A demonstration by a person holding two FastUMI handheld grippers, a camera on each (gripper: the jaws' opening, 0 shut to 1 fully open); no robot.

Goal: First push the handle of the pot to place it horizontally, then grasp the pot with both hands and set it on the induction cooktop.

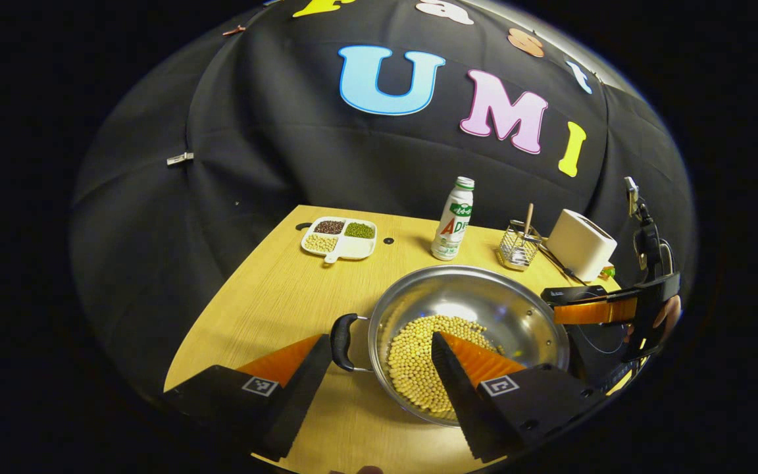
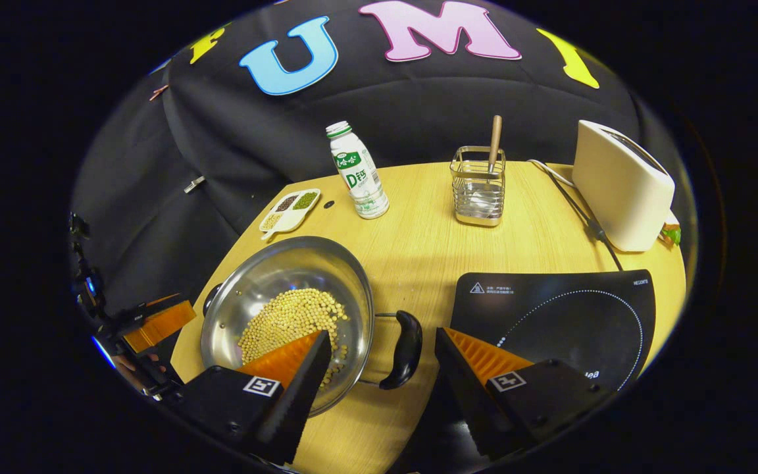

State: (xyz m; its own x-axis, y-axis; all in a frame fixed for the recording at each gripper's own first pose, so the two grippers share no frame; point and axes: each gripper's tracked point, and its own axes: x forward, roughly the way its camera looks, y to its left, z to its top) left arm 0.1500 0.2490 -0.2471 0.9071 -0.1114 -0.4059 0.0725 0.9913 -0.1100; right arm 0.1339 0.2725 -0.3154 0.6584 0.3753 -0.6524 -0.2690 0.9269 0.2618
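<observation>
Pot (image 1: 464, 329) w/ beans: left gripper (image 1: 379, 375) jaws released astride its handle; right gripper (image 2: 382, 368) same.

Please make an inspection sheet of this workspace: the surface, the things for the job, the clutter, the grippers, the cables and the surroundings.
Surface: wooden table.
Job's things: steel pot holding yellow beans, on the table left of the induction cooktop; one pot handle lies between them.
Clutter: bottle, divided dish of beans, wire holder with a utensil, toaster.
Grippers: left gripper open around the far handle; right gripper open around the near one.
Cables: toaster cord runs behind the cooktop.
Surroundings: black cloth wall.
</observation>
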